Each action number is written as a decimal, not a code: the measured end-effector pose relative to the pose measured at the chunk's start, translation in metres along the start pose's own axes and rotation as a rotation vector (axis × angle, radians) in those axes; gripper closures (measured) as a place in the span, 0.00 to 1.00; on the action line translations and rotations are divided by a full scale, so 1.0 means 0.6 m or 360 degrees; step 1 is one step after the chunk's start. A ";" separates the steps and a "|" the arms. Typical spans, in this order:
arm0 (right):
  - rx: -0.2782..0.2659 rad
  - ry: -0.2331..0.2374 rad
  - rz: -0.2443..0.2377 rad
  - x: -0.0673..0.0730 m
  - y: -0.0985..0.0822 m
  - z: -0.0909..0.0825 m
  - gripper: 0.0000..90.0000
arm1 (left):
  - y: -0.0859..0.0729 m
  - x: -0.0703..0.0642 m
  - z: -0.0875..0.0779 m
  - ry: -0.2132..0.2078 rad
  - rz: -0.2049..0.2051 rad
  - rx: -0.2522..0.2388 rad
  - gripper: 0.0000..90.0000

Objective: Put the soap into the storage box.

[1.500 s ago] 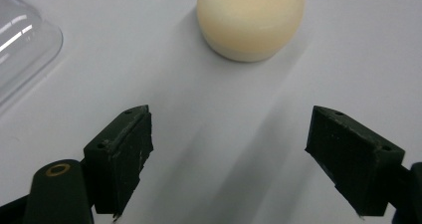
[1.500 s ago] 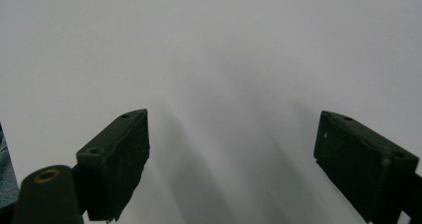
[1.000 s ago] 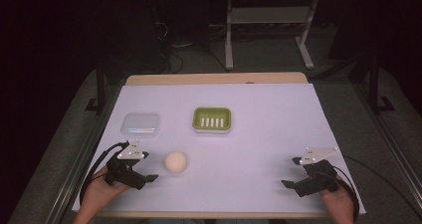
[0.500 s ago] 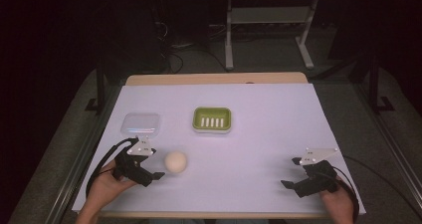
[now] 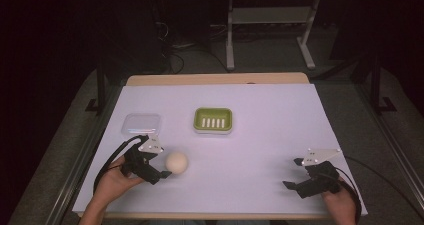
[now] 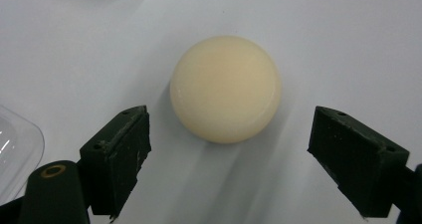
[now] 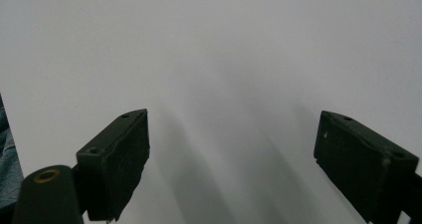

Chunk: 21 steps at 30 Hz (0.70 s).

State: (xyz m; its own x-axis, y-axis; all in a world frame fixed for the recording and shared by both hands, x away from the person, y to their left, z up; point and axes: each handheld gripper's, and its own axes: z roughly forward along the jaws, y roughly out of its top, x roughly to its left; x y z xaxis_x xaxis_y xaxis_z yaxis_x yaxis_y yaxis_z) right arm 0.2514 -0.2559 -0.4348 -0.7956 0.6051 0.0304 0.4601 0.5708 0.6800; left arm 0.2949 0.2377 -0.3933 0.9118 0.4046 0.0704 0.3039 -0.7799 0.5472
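Observation:
A cream round soap (image 5: pixel 177 162) lies on the white table at the front left. My left gripper (image 5: pixel 163 165) is open just to its left, jaws pointing at it. In the left gripper view the soap (image 6: pixel 226 88) sits just ahead of the gap between the two wide-apart jaws of the left gripper (image 6: pixel 230 164), touching neither. A green soap dish (image 5: pixel 213 120) with a slotted white insert stands mid-table. A clear lid (image 5: pixel 142 124) lies behind the left hand. My right gripper (image 5: pixel 293 173) rests open at the front right; in its own view the right gripper (image 7: pixel 231 162) has bare table between the jaws.
The white table (image 5: pixel 270 125) has a wooden strip along its far edge. A corner of the clear lid (image 6: pixel 15 144) shows at the left in the left gripper view. Dark floor, cables and a metal stand leg (image 5: pixel 305 45) lie beyond the table.
My left gripper has moved forward and right toward the soap, closing the distance. The right gripper has stayed in place.

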 end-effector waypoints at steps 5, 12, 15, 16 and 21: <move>-0.0004 0.0001 -0.0002 0.000 0.000 -0.001 0.15 | 0.006 0.000 0.003 -0.0004 0.0022 0.0021 0.18; -0.0006 0.0007 -0.0002 0.000 0.001 0.000 0.15 | 0.016 -0.001 0.013 -0.0013 0.0034 0.0057 0.18; -0.0004 0.0011 -0.0003 0.001 0.001 0.000 0.15 | 0.020 0.001 0.015 -0.0015 0.0058 0.0070 0.18; -0.0004 0.0008 -0.0008 0.000 0.001 0.000 0.15 | 0.022 0.001 0.016 -0.0014 0.0058 0.0069 0.18; -0.0005 0.0008 -0.0003 0.000 0.001 0.000 0.15 | 0.027 0.002 0.021 -0.0025 0.0063 0.0093 0.18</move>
State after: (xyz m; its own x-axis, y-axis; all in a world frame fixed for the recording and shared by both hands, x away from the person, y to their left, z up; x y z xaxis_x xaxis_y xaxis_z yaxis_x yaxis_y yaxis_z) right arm 0.2514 -0.2557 -0.4345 -0.7984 0.6013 0.0326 0.4572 0.5701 0.6826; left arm 0.3047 0.2195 -0.3949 0.9276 0.3655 0.0777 0.2825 -0.8221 0.4943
